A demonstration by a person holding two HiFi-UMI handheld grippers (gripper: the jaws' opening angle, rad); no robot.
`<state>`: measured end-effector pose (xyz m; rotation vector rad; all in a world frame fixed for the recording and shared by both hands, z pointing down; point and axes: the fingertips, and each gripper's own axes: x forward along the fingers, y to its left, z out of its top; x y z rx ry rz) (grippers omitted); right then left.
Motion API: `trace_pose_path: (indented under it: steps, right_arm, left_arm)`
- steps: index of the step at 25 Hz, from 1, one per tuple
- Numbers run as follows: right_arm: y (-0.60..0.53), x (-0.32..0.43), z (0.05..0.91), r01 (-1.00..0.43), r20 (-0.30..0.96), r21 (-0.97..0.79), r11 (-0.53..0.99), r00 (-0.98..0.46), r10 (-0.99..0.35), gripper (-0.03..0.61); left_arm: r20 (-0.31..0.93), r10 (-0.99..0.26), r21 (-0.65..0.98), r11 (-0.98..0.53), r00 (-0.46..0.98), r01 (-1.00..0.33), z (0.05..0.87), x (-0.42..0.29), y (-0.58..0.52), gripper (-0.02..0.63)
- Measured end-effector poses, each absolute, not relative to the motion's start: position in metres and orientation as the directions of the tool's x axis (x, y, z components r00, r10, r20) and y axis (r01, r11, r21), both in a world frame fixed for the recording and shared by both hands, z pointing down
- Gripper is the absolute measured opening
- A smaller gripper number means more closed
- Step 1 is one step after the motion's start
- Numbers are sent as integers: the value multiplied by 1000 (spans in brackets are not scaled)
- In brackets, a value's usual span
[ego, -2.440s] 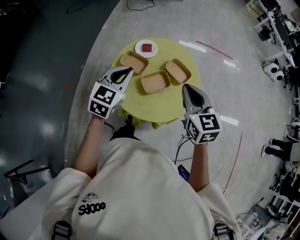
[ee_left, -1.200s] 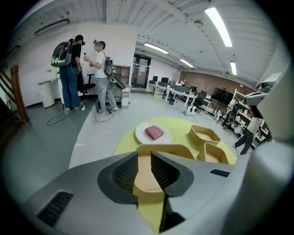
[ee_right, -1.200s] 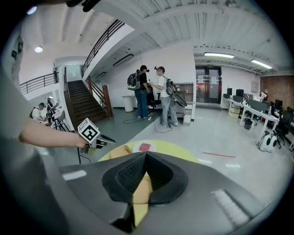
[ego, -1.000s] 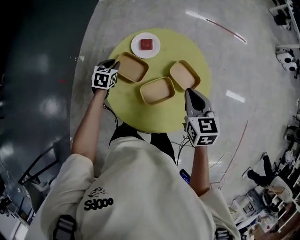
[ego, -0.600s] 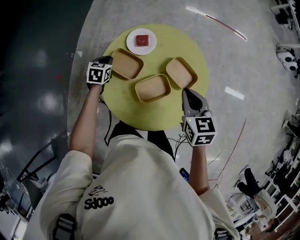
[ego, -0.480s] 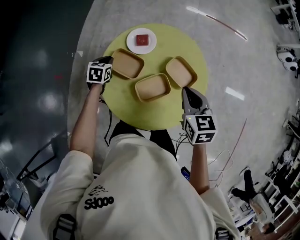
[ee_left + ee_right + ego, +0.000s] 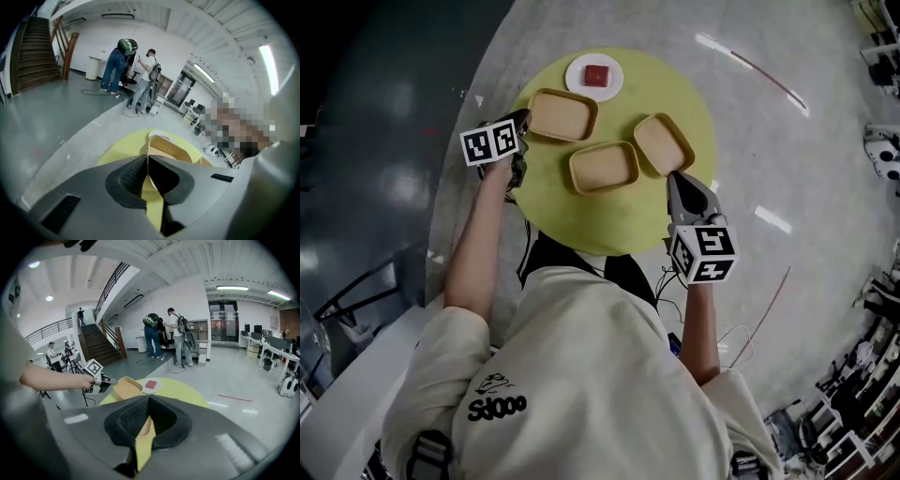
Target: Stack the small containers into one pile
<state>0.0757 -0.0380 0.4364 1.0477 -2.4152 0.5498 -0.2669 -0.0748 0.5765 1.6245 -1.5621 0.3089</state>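
- The left gripper has just been closing, and its fingers now pinch the thin side wall of the held container. The rim runs straight between the pads in the left gripper view.
- In the right gripper view this container looks tipped up at the pinched edge. Whether its far end is clear of the yellow surface cannot be told.
- The right gripper has its fingers pressed together on nothing. Their tips sit just at the near edge of the right-hand container, which lies flat ahead of them.
- The middle container rests on the surface between the two sets of fingers, beside the held one and apart from it.
- A white plate with a red block lies beyond the left fingers, just past the held container.
- The step in hand looks like the first pick: one container gripped, none stacked so far.
- The next move probably calls for lifting the held container clear and carrying it across toward the right fingers. It would need levelling and squaring with the middle container before being lowered in to nest.
- A one-edge pinch may let the container swing or slip, so a slow carry seems wise.
- The right fingers could steady the middle container against sliding.
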Motion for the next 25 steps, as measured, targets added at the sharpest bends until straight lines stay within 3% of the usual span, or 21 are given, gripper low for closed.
trace_pose_path:
  steps: [12, 25]
  right_arm:
    - [-48, 89, 457, -671, 511, -215, 710, -696, -504, 11]
    - [-42, 91, 484, -644, 551, -223, 732, -703, -450, 11]
  left_arm:
    - [472, -867, 734, 286, 159, -616, 517, -218, -6, 20]
    - [570, -816, 753, 471, 97, -459, 582, -156, 69, 21]
